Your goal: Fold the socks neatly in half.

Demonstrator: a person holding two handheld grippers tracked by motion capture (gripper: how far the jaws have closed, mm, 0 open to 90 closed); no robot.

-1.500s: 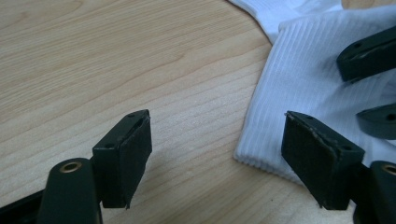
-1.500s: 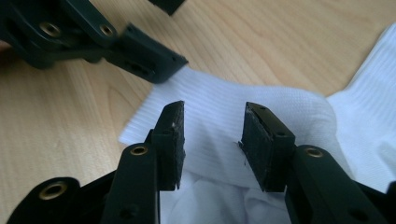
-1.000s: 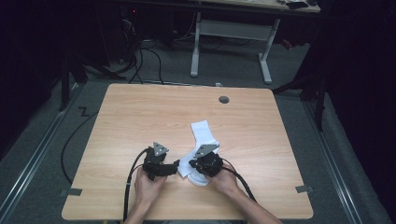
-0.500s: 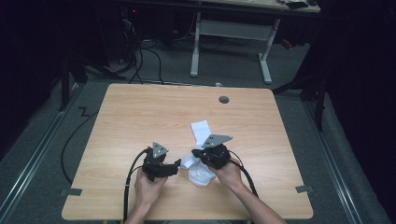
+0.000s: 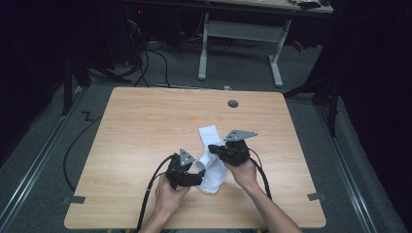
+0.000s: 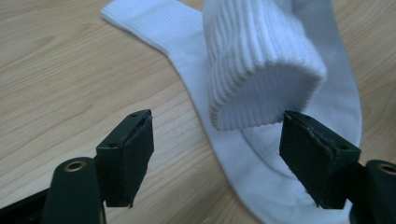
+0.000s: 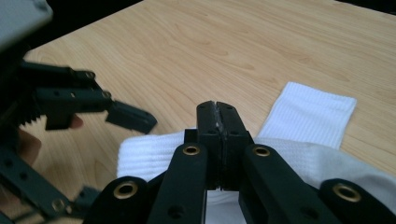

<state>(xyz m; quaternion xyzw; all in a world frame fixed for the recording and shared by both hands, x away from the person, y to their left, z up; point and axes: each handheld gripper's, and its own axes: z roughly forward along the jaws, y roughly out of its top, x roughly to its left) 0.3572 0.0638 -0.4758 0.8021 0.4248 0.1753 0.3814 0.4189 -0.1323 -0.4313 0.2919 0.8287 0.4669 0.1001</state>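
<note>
Lying across the lower middle of the high view, the white ribbed cotton sock [image 5: 210, 160] rests on the light wooden bench [image 5: 145, 126] with its long axis running from the upper middle of the frame down toward the lower middle, slightly tilted. Its flat cuff end points away from the person, toward the upper part of the frame, while the other end sits near the bench's near edge between the two hands.

The right gripper [image 5: 217, 149], at the right of centre in the high view, has its fingers pressed together on a fold of the sock: in the right gripper view the two black pads meet with white ribbed fabric bunched just beneath them, and the cuff lies flat on the wood at the right of that frame. The lifted part of the sock [image 6: 261, 65] hangs as a rounded, ribbed roll in the upper centre of the left gripper view, raised above the part still lying on the bench.

The left gripper [image 5: 199, 171], lower left of the sock in the high view, has its fingers [image 6: 126, 156] spread wide, one at each lower corner of its own view, with the hanging roll just above and between them; the pads do not press on it.
</note>
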